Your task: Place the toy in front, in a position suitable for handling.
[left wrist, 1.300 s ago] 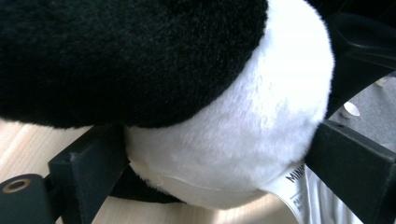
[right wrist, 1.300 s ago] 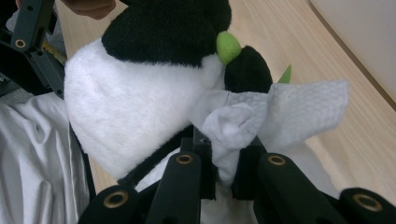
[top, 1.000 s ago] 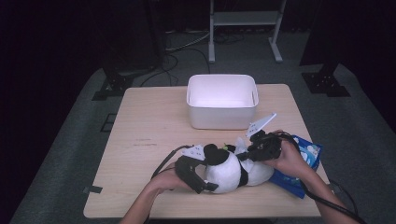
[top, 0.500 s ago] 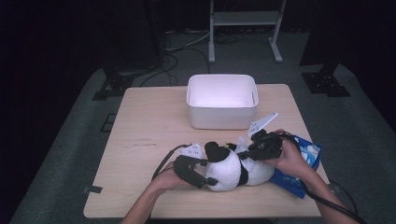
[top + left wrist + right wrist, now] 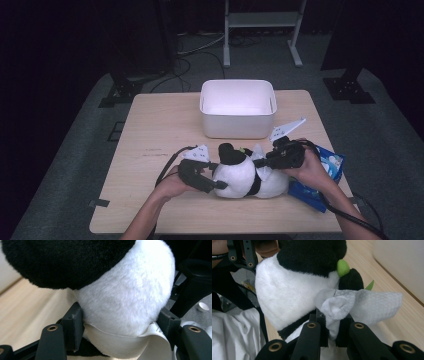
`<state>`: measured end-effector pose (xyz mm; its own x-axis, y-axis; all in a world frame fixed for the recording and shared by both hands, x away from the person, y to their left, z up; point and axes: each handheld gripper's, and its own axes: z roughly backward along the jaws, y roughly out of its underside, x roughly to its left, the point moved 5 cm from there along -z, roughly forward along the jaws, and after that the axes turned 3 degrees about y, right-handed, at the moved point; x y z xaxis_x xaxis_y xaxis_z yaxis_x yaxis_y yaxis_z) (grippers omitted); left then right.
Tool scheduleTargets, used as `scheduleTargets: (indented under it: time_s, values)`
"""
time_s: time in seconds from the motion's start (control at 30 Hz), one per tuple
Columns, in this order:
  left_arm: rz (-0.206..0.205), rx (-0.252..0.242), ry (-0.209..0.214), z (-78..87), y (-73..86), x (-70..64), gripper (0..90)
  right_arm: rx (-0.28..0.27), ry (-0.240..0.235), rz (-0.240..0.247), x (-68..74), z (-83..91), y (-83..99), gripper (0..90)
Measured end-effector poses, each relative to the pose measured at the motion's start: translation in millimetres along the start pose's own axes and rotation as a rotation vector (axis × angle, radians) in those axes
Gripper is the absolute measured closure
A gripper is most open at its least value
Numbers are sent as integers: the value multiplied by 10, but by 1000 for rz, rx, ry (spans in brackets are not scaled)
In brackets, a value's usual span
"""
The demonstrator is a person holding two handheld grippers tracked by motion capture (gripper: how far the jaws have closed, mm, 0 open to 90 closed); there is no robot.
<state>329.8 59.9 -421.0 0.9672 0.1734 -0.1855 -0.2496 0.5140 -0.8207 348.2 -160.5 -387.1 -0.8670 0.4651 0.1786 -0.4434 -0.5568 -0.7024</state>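
Observation:
A black-and-white panda plush [image 5: 245,177] lies on the wooden table [image 5: 160,130] near its front edge. My left gripper [image 5: 219,184] comes in from the plush's left and is shut on it. In the left gripper view the two jaws press a white furry part of the plush [image 5: 125,295] just above a cloth label [image 5: 120,345]. My right gripper [image 5: 261,162] reaches over the plush from the right, shut on a white wipe [image 5: 258,151]. In the right gripper view the wipe [image 5: 367,305] sticks up from the pinched jaws, right against the plush [image 5: 287,292].
A white plastic bin [image 5: 238,125] stands behind the plush at the table's middle back. A blue wipe packet [image 5: 327,167] lies under the right hand near the right edge. Dark floor, cables and stand legs surround the table.
The left gripper has shifted a little to the left on the plush, and the plush has turned so a black part now shows on top. The right gripper has held still.

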Motion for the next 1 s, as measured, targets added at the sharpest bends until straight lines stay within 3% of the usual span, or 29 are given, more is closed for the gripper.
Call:
scheduleTargets:
  time_s: [0.3,0.67,0.87,1.0]
  values:
    - [-28,6,-45,271,-147,-1,362,-73,-43,-19,30,-36,-93,840]
    - [-76,3,-87,517,-367,-73,370,-109,-77,-28,64,-59,-161,841]
    - [-88,10,-82,499,-419,-105,370,-81,-90,-34,59,-89,-117,840]
    - [-98,17,-80,453,-452,-112,368,-66,-67,-36,19,18,-93,839]
